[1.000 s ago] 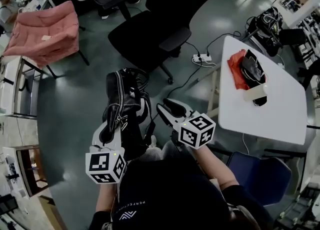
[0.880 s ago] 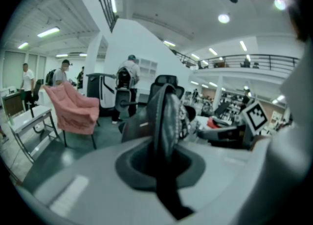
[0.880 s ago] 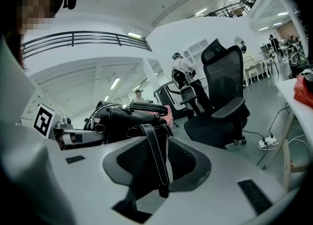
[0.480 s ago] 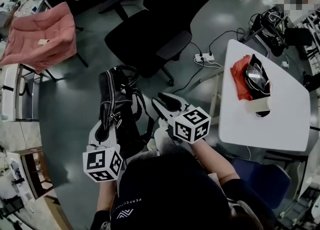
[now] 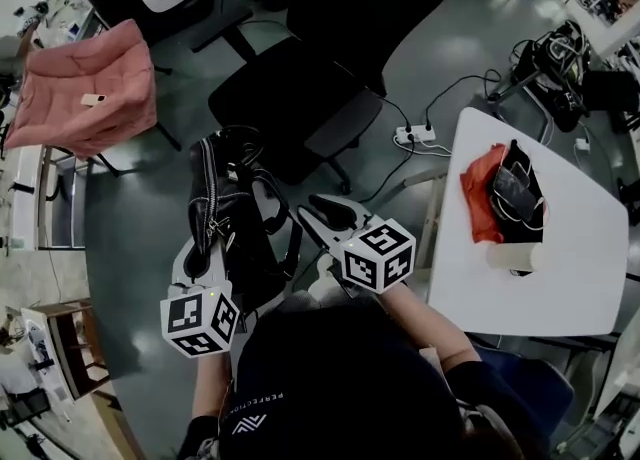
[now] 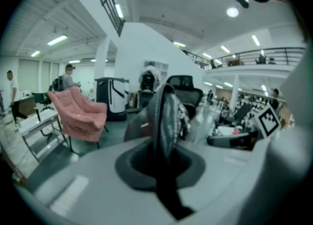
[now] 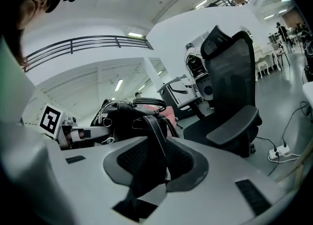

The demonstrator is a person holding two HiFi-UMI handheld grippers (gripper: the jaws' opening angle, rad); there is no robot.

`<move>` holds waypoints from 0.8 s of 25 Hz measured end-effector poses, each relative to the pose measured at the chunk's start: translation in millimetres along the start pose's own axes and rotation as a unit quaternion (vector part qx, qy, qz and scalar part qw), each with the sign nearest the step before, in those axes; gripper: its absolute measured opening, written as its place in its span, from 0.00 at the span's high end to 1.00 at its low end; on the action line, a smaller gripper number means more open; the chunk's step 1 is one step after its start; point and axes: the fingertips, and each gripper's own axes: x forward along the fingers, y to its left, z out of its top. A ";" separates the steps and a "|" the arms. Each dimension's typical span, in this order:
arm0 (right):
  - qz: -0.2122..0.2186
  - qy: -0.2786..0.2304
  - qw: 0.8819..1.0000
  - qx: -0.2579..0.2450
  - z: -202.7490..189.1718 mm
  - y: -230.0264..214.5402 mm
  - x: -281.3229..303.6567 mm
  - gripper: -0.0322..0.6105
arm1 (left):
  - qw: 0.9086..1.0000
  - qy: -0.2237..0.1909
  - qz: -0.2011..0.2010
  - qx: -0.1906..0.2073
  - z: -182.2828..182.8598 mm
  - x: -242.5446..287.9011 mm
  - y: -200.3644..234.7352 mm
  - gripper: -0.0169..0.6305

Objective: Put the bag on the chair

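— So, where for the bag (image 5: pixel 235 213)?
— Held up off the floor (image 5: pixel 130 238), close to the person (image 5: pixel 330 378), just on the near side of the black chair (image 5: pixel 290 88).
— And the left gripper (image 5: pixel 197 253)?
— Clamped shut on the bag's zipped edge.
— And the right gripper (image 5: pixel 322 210)?
— Closed tight on a black strap (image 7: pixel 154 136), just right of the bag.
— Anything else around?
— Far left, a pink seat (image 5: pixel 85 78). Right, a white table (image 5: pixel 560 278) with a red cloth (image 5: pixel 480 193) and dark pouch (image 5: pixel 520 198). Between chair and table, a power strip (image 5: pixel 413 135) on the floor.

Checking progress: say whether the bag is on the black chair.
Off: the bag hangs between the left gripper and right gripper, short of the black chair.
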 end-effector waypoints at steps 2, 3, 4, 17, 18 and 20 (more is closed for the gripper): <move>0.007 -0.005 1.000 0.000 8.5 -5.6 1.8 0.79 | 1.000 -0.005 0.007 -0.006 7.2 9.7 -2.1 0.95; 0.010 -0.008 1.000 -0.002 13.0 -7.1 3.1 0.79 | 1.000 -0.007 0.009 -0.008 10.8 14.1 -1.8 0.95; 0.013 -0.012 1.000 -0.003 17.1 -7.5 4.6 0.79 | 1.000 -0.008 0.012 -0.010 14.4 17.9 -0.4 0.95; -0.006 -0.037 0.999 -0.005 61.0 -49.6 22.6 0.80 | 0.999 -0.038 0.014 0.008 68.4 92.7 5.0 0.95; -0.012 -0.040 0.999 -0.002 64.2 -56.4 23.6 0.80 | 0.999 -0.040 0.010 0.012 73.4 101.6 4.9 0.95; -0.023 -0.047 0.999 0.006 71.2 -70.2 27.3 0.80 | 0.999 -0.045 0.003 0.022 83.4 120.7 5.5 0.95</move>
